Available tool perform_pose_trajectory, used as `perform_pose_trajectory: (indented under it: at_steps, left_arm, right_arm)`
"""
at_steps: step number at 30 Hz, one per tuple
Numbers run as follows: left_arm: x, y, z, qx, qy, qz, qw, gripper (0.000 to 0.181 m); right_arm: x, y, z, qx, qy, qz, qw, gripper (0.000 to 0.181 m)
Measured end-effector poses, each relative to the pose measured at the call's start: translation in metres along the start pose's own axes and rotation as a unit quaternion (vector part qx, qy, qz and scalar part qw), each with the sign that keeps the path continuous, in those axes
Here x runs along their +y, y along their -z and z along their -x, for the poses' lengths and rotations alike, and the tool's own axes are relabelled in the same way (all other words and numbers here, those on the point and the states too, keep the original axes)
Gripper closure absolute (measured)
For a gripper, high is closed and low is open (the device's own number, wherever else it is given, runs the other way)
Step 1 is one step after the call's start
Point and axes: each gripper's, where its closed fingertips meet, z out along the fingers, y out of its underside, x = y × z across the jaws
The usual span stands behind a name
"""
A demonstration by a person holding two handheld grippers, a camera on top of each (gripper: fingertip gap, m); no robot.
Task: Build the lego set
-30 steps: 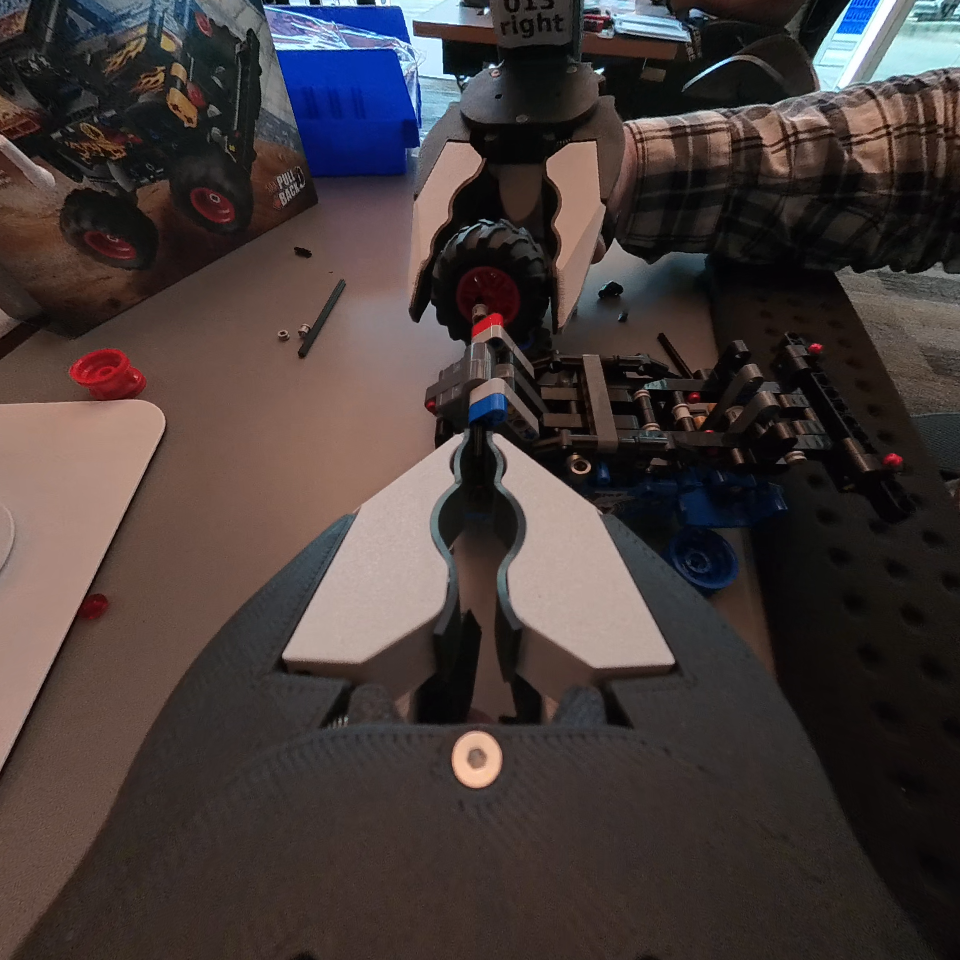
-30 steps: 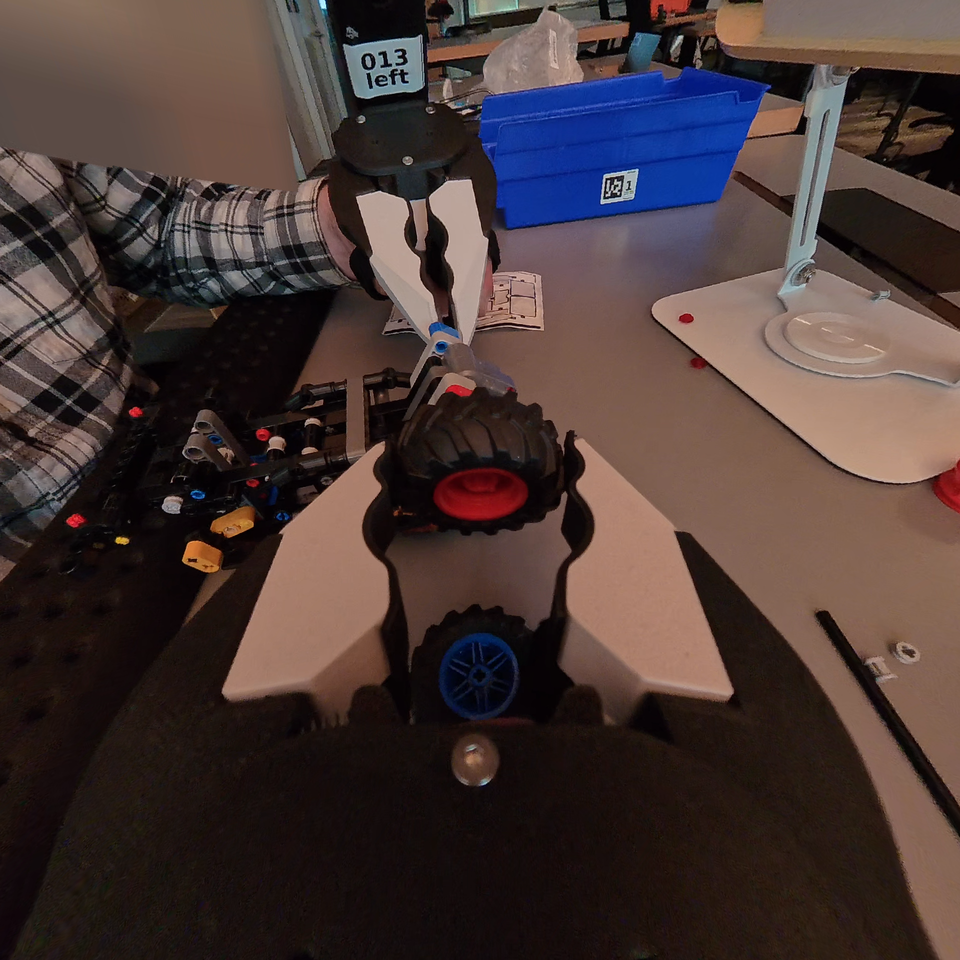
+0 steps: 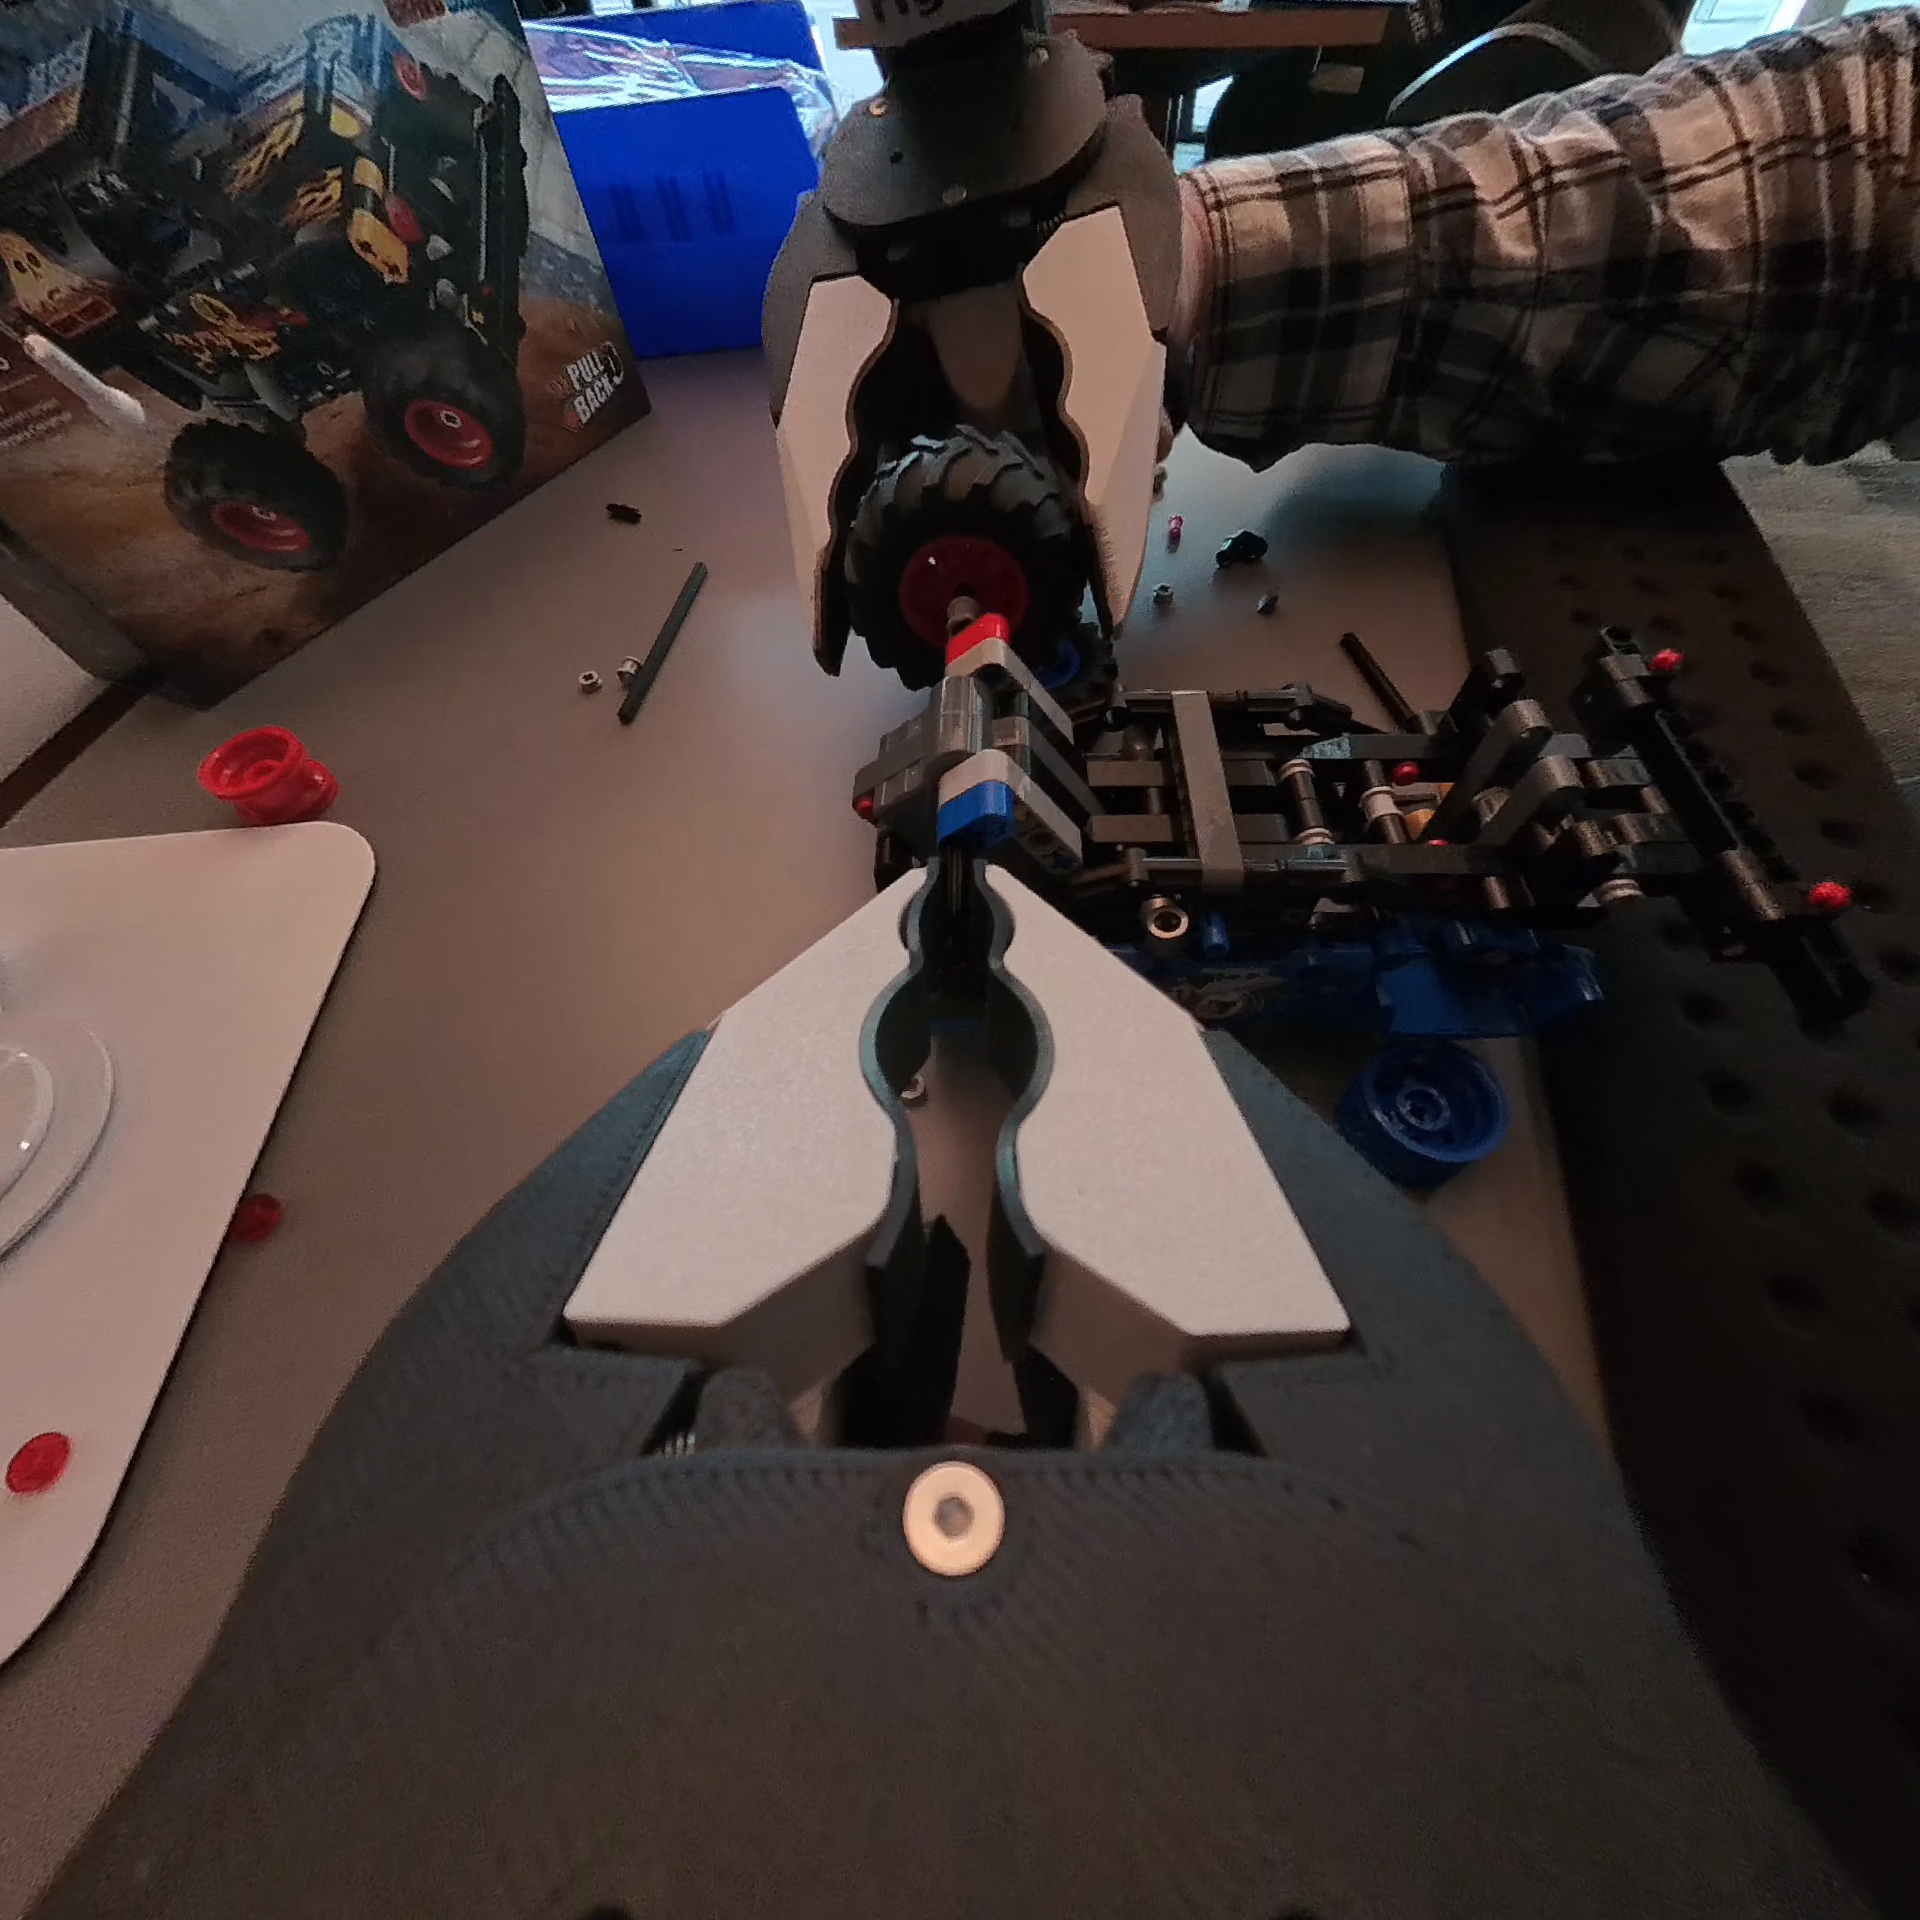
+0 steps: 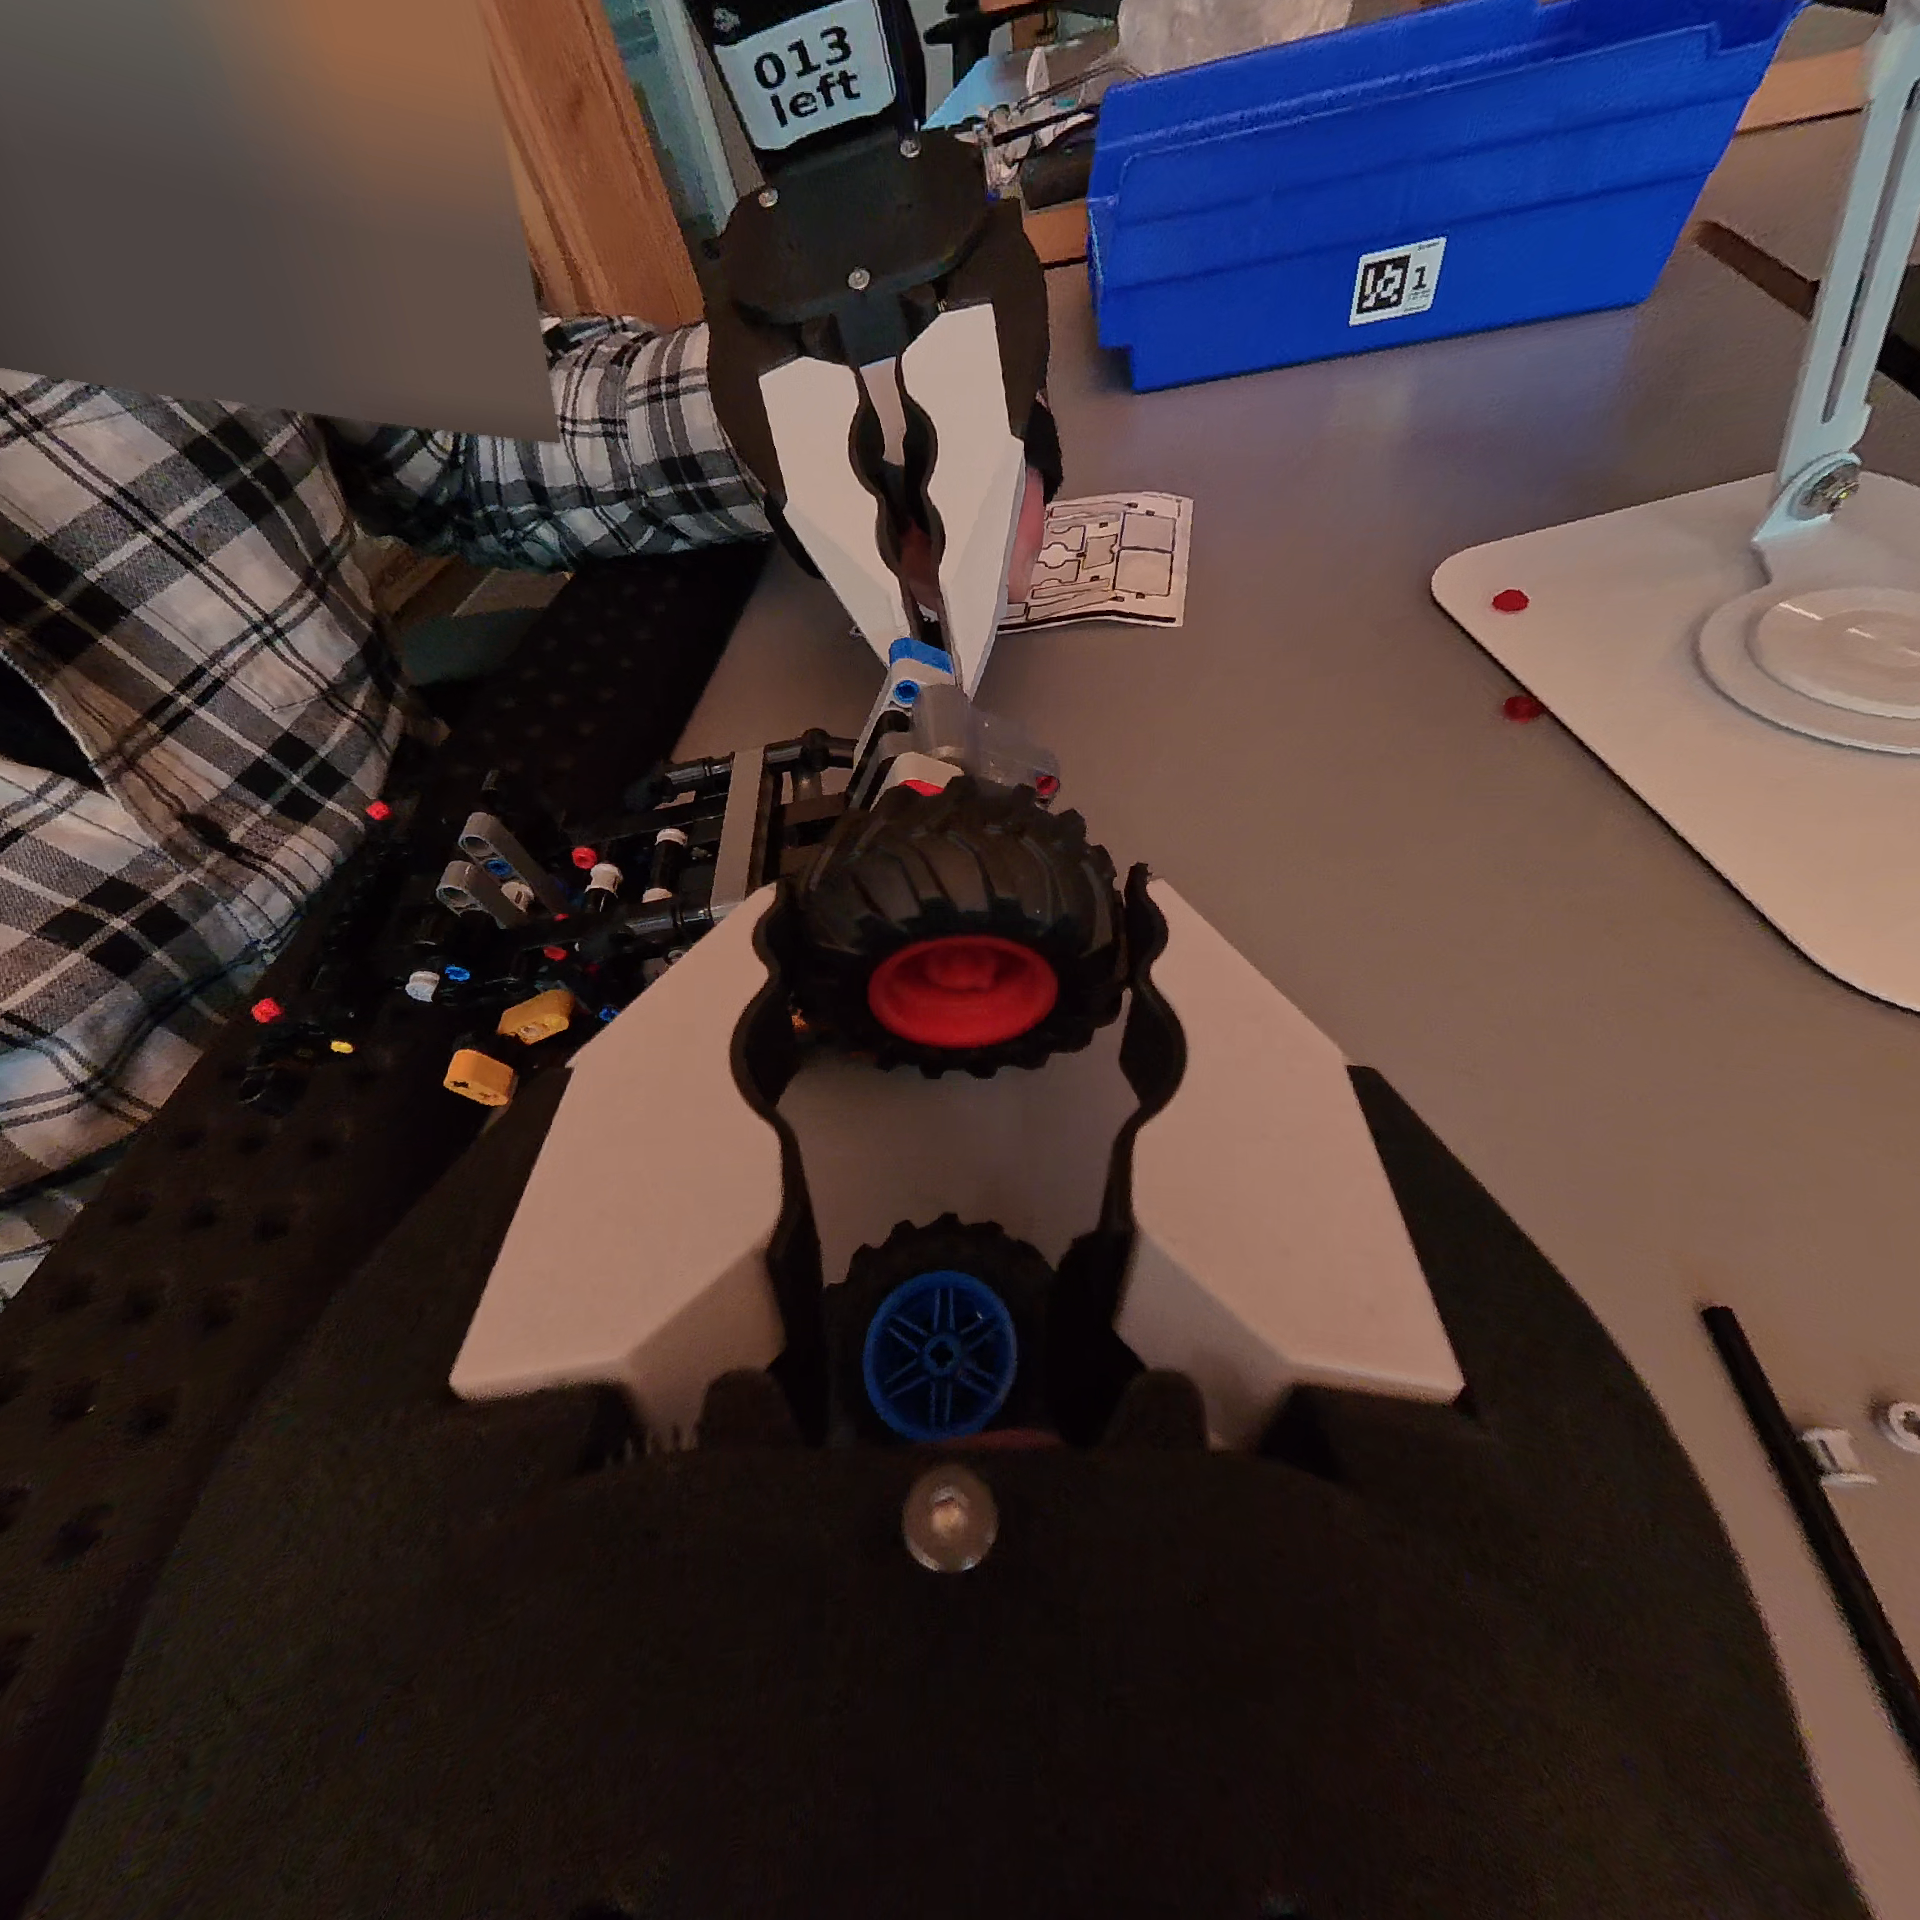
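The black Lego chassis (image 3: 1299, 821) lies on the grey table, with its axle block toward my left gripper. My left gripper (image 3: 951, 883) is shut on the near end of the axle, by the blue piece; it also shows in the right wrist view (image 4: 925, 644). My right gripper (image 4: 956, 904) is shut on a black tyre with a red hub (image 4: 961, 935). It holds the tyre (image 3: 961, 582) against the red far end of the axle. A second tyre with a blue hub (image 4: 940, 1351) lies under my right gripper.
A loose blue hub (image 3: 1423, 1112) and a red hub (image 3: 265, 774) lie on the table. The set's box (image 3: 260, 312) and a blue bin (image 4: 1403, 208) stand at the back. A white stand base (image 4: 1662, 727), a black rod (image 3: 665, 639), small loose parts, a black perforated mat (image 3: 1766, 1143) and a plaid sleeve (image 3: 1558, 260) are nearby.
Almost nothing has moved. Both grippers keep their holds; the left gripper's body leans slightly differently in the right wrist view.
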Motion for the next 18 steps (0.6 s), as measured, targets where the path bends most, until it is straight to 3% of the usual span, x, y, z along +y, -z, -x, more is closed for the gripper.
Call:
perform_pose_trajectory:
  at_steps: [18]
  left_arm:
    - [0.0014,-0.0041,-0.0042,0.008,0.017,0.003,1.0,0.179]
  right_arm:
    - [-0.0031,-0.0095,0.0045,-0.015,-0.004,0.013,1.0,0.123]
